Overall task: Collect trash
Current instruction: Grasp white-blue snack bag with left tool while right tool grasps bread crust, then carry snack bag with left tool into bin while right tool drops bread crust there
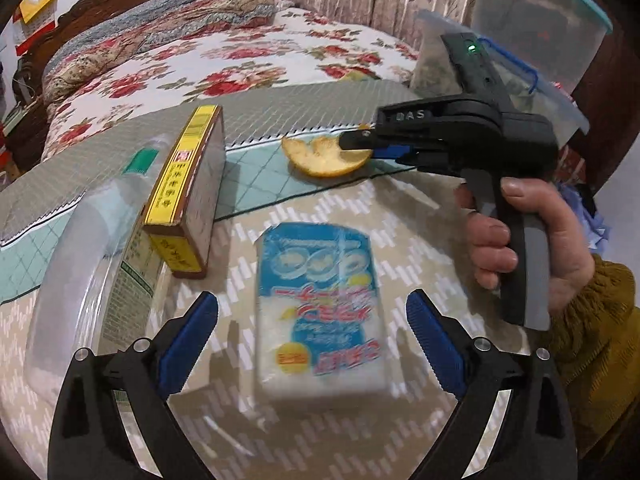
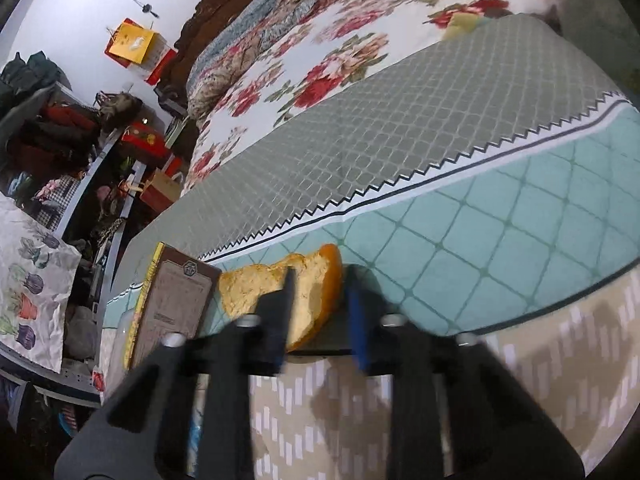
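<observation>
The collecting looks barely begun. Four pieces of litter still lie on the bench [image 1: 420, 216], and no bin or bag for them can be made out with any certainty; clear plastic containers stand at the upper right of the left wrist view, but whether they serve as the trash holder cannot be told.

The peel [image 1: 320, 156] sits just above the middle of that view, at the far edge of the bench where the patterned cloth meets the teal quilted mat. The right tool [image 1: 362, 142] reaches in from the right, its tips drawn close on the peel's rim. From its own camera the right tool [image 2: 318, 300] has one finger over the pale inner side and the other at the orange outer edge, so it appears to be pinching the peel, which has not yet left the bench.

The peel is a curled orange rind, pithy yellow inside and bright orange outside. It is likely light and a little floppy.

The left tool [image 1: 312, 340], low in the frame, is spread wide around the packet [image 1: 320, 304], a blue-and-white wrapper lying flat, with neither pad touching it. A box [image 1: 188, 196] and a bottle [image 1: 100, 248] wait at the left, untouched.
</observation>
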Tool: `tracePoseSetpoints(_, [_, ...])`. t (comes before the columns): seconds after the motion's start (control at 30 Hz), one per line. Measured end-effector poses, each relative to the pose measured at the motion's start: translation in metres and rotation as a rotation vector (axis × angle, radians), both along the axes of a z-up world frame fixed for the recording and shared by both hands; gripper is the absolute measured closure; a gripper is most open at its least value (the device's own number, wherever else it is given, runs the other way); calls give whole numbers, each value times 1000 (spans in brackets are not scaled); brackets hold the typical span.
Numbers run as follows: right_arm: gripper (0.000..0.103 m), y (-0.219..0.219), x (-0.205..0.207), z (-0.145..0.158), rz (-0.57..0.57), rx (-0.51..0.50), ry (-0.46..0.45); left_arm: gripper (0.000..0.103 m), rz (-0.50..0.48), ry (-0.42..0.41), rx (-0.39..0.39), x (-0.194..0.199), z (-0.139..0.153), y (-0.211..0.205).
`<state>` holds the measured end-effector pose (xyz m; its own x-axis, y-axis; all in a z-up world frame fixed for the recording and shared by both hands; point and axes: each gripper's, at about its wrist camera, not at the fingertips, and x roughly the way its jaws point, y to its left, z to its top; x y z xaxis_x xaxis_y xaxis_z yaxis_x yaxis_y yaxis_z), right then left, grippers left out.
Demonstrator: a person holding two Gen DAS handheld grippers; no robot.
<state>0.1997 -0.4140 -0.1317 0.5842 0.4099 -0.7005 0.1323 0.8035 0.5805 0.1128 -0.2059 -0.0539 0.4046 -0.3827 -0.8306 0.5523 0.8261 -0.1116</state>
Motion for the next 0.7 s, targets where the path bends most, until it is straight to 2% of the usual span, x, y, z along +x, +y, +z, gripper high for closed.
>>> tracePoseSetpoints(0.13, [94,0,-21,2,-8,14,-7,14,0,0,-15,-2,2,2])
tracePoseSetpoints(0.2, [94,-2,-38,5,-12,11,-20,21,-2,6,-9,-1,1,1])
tracePoseSetpoints(0.27, [94,-6,-56,7,-17,23,-25,35,-1,33,2,-1,-6,-2])
tracePoseSetpoints(0.33, [94,-9,-78,8,-21,27,-32,43,-2,62,11,-1,-14,-4])
tracePoseSetpoints(0.43, [94,-14,-108,9,-30,22,-37,45,-10,36,23,-8,-15,-7])
tracePoseSetpoints(0.7, [94,-22,-180,2,-70,71,-53,46,-119,55,10,-49,-14,-23])
